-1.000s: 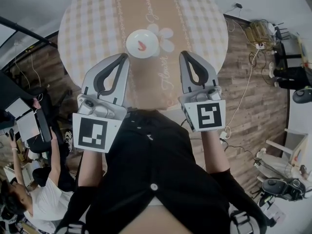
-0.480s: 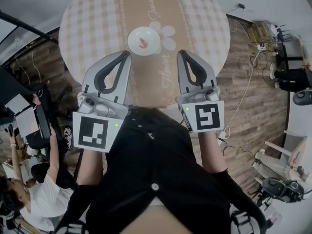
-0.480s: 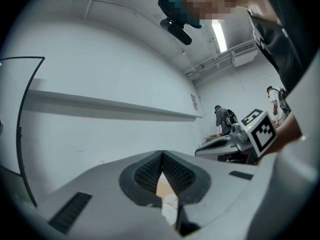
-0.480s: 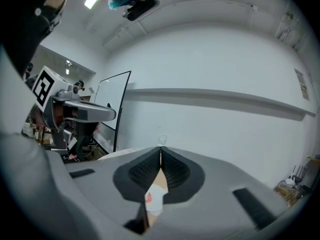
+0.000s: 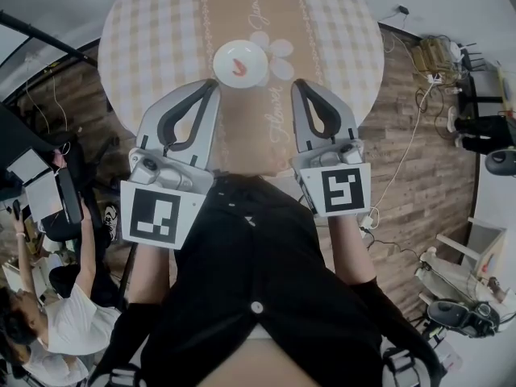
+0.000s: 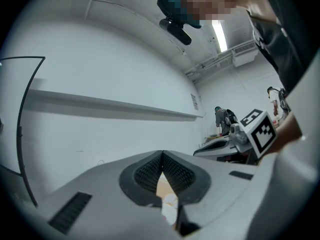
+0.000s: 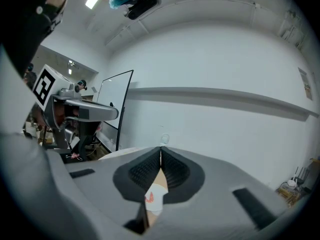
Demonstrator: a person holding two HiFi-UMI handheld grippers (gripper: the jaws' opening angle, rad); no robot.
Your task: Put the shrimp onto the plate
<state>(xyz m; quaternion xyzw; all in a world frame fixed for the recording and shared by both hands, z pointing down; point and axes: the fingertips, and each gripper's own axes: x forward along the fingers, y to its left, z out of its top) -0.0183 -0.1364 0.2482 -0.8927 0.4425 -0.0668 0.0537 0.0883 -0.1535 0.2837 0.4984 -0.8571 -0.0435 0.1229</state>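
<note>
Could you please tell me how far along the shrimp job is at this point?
Done: the shrimp already lies on the white plate, which sits on the checked table. In hand: nothing. The left tool and the right tool are both shut and empty, held apart from the plate on the person's side of it. Left: nothing that I can see, so the job looks finished.

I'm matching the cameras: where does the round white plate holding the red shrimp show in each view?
Head view: round white plate with red shrimp, top centre.
Left gripper view: pale sliver low centre between the jaws, probably the plate.
Right gripper view: low centre between the jaws, shrimp showing.
Shared landmark: tan tablecloth band.
</note>
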